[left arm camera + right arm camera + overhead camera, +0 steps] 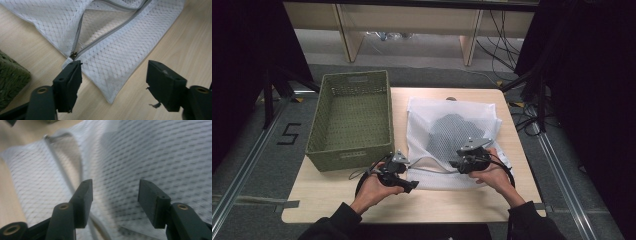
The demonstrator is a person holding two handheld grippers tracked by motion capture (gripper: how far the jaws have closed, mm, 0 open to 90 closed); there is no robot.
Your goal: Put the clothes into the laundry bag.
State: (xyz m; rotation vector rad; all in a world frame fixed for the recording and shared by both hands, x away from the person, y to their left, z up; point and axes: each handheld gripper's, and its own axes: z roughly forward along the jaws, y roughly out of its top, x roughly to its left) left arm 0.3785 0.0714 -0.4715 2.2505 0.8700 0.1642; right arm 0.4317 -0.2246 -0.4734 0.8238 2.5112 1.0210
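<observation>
A white mesh laundry bag (452,137) lies flat on the pale wooden desk (437,205), with a dark grey garment (452,132) showing through its netting. The bag's weave is a fine diamond pattern; a grey zipper (110,30) runs along its near edge and stands partly open, its metal slider (73,54) at the closed end near one corner. Just left of the bag stands a rectangular olive-green woven basket (352,155). The left tongs (113,80) are open, jaws well apart and gripping nothing; one jaw sits just beside the slider, and the bag's corner lies between and beyond the jaws. The right tongs (115,200) are likewise open and hold nothing, poised over the mesh, with the zipper passing close by one jaw.
</observation>
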